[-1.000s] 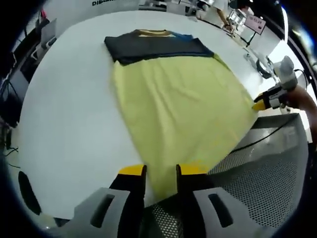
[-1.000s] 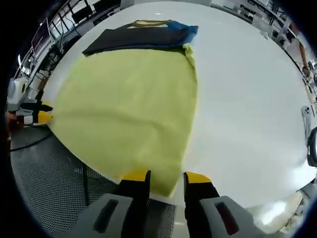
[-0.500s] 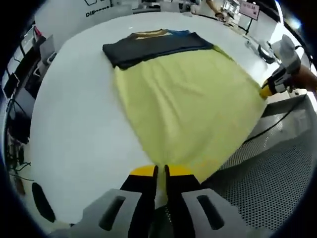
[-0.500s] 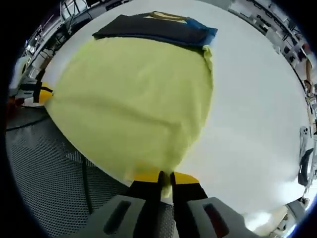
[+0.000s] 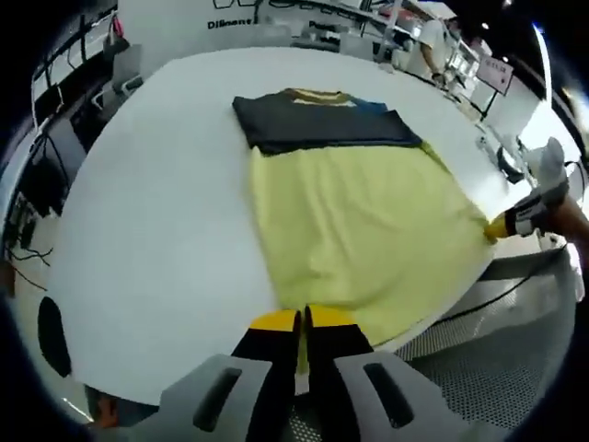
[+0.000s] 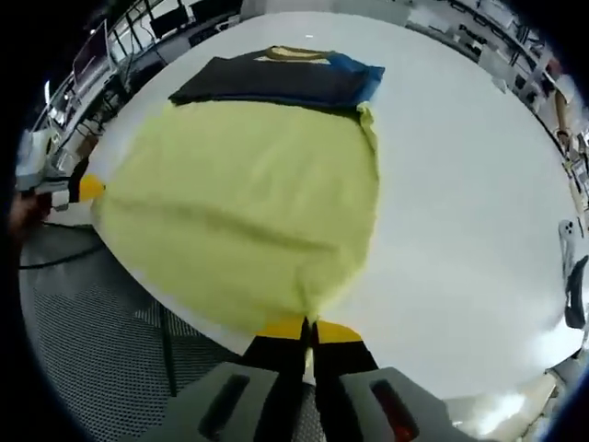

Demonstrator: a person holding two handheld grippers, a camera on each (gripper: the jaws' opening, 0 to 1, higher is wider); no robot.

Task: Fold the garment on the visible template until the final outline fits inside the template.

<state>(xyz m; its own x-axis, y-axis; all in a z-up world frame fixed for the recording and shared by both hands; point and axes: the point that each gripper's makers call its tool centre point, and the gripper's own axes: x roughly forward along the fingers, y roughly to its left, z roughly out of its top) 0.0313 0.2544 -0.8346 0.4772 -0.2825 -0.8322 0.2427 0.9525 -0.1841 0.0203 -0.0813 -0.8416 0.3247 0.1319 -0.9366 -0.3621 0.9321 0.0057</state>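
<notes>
A yellow garment [image 5: 359, 230] with a dark top section [image 5: 322, 120] lies spread on the white table [image 5: 147, 230]. Its near hem hangs over the table's front edge. My left gripper [image 5: 303, 319] is shut on one bottom corner of the hem. My right gripper [image 6: 309, 326] is shut on the other bottom corner, where the yellow garment [image 6: 239, 203] bunches a little. The right gripper [image 5: 515, 219] also appears at the right of the left gripper view, and the left gripper [image 6: 78, 189] at the left of the right gripper view. No template outline is discernible under the cloth.
A perforated metal floor [image 6: 83, 350] with a black cable [image 6: 166, 341] lies below the table's front edge. Desks, monitors and a person [image 5: 433, 41] stand beyond the far side. A dark object [image 6: 575, 285] sits at the table's right rim.
Both grippers went from open to shut on the hem corners one second ago. Since then both have pulled back, drawing the hem flatter and tauter over the edge.
</notes>
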